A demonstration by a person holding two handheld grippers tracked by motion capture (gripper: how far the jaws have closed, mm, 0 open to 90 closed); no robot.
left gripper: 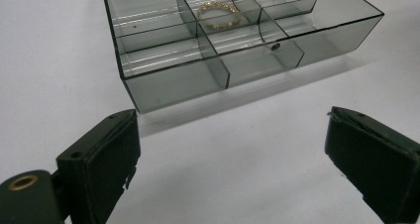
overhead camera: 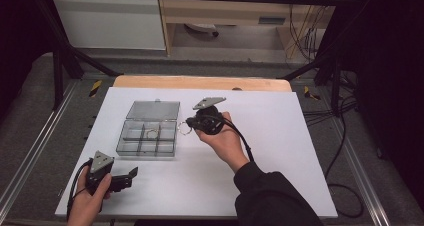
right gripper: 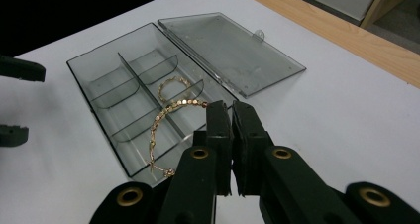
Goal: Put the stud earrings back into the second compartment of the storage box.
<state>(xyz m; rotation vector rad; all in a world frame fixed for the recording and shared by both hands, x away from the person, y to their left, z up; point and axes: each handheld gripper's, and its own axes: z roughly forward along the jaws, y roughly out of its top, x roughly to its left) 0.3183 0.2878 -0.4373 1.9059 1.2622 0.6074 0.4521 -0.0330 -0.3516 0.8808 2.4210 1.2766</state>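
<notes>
Working on a white table (overhead camera: 280,151) edged by grey floor (overhead camera: 30,111), we clamped the right gripper (right gripper: 229,110) on a gold bracelet (right gripper: 166,117); left gripper (left gripper: 230,149) jaws stood apart.

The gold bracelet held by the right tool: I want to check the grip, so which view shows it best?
The right gripper view: the gold bracelet hangs close up from the shut right tool, links clear. The high view shows it as a small loop beside the organizer box. The left gripper view shows another bracelet inside the box.
</notes>
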